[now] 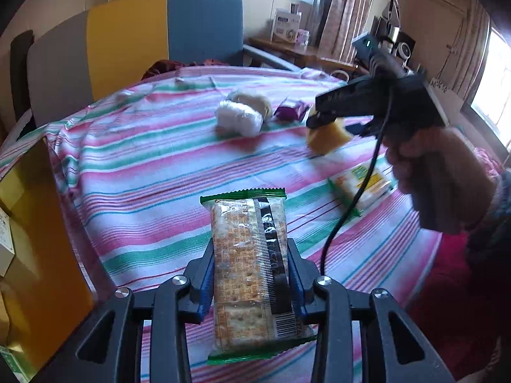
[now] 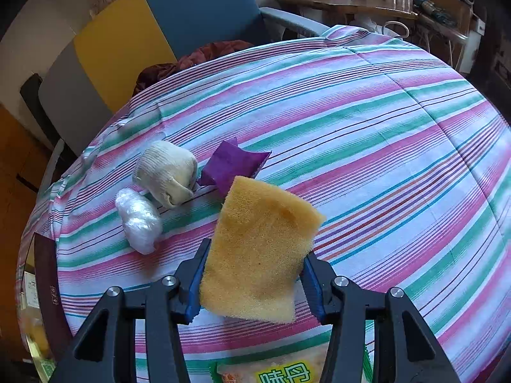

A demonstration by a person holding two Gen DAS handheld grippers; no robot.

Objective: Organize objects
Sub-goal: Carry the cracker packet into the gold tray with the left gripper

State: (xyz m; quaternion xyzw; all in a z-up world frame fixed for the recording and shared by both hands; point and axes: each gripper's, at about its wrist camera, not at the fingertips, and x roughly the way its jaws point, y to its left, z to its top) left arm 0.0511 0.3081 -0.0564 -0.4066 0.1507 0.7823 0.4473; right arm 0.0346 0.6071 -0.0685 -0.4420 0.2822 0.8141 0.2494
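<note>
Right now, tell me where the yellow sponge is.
The yellow sponge is clamped in the right gripper, lifted over the striped cloth, just right of the purple packet.

Two handheld tools in matte black plastic: the left gripper (image 1: 252,274) and right gripper (image 2: 255,282) each carry blue pads (image 2: 194,282) and silver screws (image 1: 179,280). A black cable (image 1: 351,204) trails from the right one, beside a knitted blue-grey sleeve (image 1: 501,201).
</note>
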